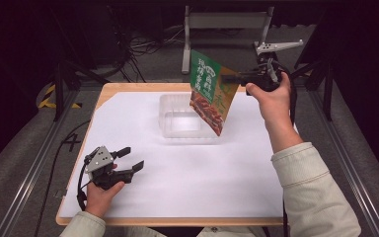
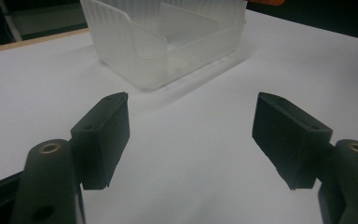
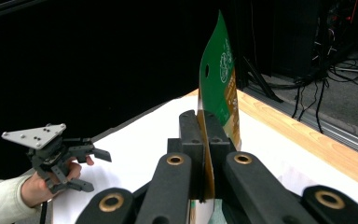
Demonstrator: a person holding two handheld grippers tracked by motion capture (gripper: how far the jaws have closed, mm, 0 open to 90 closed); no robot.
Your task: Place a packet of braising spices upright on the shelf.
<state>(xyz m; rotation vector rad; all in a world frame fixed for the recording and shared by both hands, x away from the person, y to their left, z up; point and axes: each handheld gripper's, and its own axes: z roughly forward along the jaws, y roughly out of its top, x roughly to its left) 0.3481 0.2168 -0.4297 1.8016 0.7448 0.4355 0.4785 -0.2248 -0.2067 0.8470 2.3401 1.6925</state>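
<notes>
A wooden table (image 1: 109, 89) under a broad white sheet (image 1: 187, 173) takes up most of the scene, with a clear plastic container (image 1: 180, 118) sitting toward its far middle, open at the top. Above the container's right side hangs a green and orange snack packet (image 1: 208, 91) printed with pale characters, tilted so its lower corner dips toward the container's rim without my being able to tell whether it touches. The right gripper (image 1: 233, 78) is lifted off the table at the far right and is clenched on the packet's edge; from its own camera the two black jaws press flat against either side of the thin packet (image 3: 219, 88). The left gripper (image 1: 130, 159) rests low over the sheet near the front left corner, held in a hand (image 1: 101, 195), its jaws spread wide with nothing between them, well apart from the container (image 2: 168, 39).
</notes>
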